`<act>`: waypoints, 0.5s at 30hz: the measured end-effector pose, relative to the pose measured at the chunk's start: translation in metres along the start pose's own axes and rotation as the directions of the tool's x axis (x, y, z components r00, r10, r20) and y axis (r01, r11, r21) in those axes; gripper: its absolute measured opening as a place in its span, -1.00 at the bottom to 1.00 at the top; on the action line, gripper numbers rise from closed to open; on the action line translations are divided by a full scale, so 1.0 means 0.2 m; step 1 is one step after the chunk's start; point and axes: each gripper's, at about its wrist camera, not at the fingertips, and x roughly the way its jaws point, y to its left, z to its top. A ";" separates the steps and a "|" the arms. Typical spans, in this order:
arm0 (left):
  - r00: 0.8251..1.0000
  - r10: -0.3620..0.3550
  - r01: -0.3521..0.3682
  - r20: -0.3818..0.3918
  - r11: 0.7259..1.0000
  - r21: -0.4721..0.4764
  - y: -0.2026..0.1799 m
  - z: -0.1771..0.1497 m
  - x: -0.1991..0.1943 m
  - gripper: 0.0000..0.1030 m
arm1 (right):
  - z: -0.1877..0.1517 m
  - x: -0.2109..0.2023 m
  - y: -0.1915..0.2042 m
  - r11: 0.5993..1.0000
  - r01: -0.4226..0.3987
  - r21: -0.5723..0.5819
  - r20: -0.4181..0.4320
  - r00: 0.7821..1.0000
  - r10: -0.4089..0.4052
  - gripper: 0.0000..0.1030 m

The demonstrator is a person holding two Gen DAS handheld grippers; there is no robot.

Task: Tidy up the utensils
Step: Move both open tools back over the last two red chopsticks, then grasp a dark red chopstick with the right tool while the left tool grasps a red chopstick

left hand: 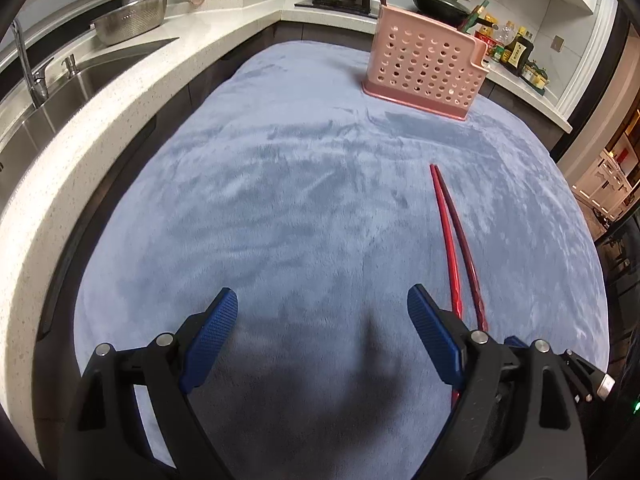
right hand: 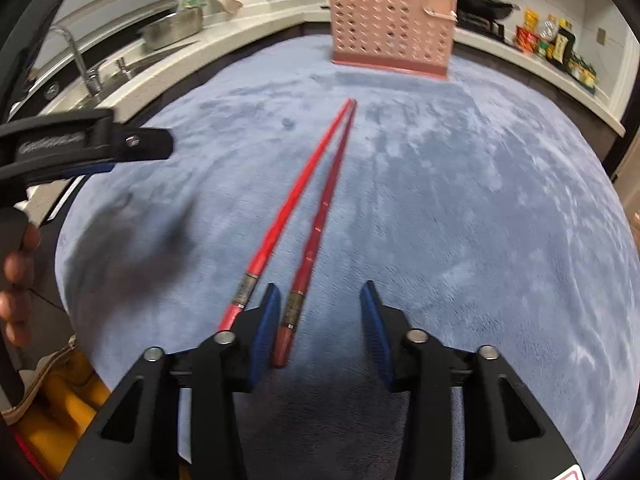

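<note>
Blue ribbed pads on the right gripper [right hand: 318, 320] sit closest to the right wrist camera, with a clear gap between them. The butt end of the darker red chopstick [right hand: 316, 232] lies in that gap, just beside the left pad; whether the pad touches it cannot be told, and the right pad stands well clear of it, so nothing is clamped. The brighter red chopstick [right hand: 288, 204] lies outside the jaws, just left of the left pad. Both chopsticks rest flat on the blue-grey cloth [right hand: 460, 208], long axes running away from the camera toward the pink holder [right hand: 392, 28]. They form a narrow V: thick banded ends spread apart near the gripper, thin tips meeting at the far end and pointing at the holder, short of it. The holder stands upright at the far edge of the cloth, perforated, with utensil handles rising above its rim. In the left wrist view, the left gripper [left hand: 322, 312] is spread wide over bare cloth and holds nothing; the chopstick pair runs past the outer side of its right finger. In the right wrist view, a hand [right hand: 16, 280] grips that left tool at the left edge. A sink [left hand: 60, 92] and white counter [left hand: 100, 128] border the cloth on the left.
</note>
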 end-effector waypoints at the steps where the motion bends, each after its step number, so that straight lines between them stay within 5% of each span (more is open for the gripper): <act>1: 1.000 -0.003 0.004 -0.006 1.000 0.007 -0.01 -0.01 0.00 0.60 | 0.00 0.00 -0.01 1.000 0.002 0.006 0.000 1.000 -0.002 -0.40; 5: 0.999 -0.033 0.034 -0.026 0.999 0.035 -0.03 -0.04 0.00 0.60 | 0.00 -0.01 -0.04 0.999 0.020 0.040 0.007 1.000 -0.020 -0.86; 15: 0.988 -0.124 0.141 -0.087 0.964 0.224 -0.27 -0.10 0.02 0.60 | -0.02 -0.04 -0.21 0.981 0.024 0.190 0.015 1.000 -0.027 -0.87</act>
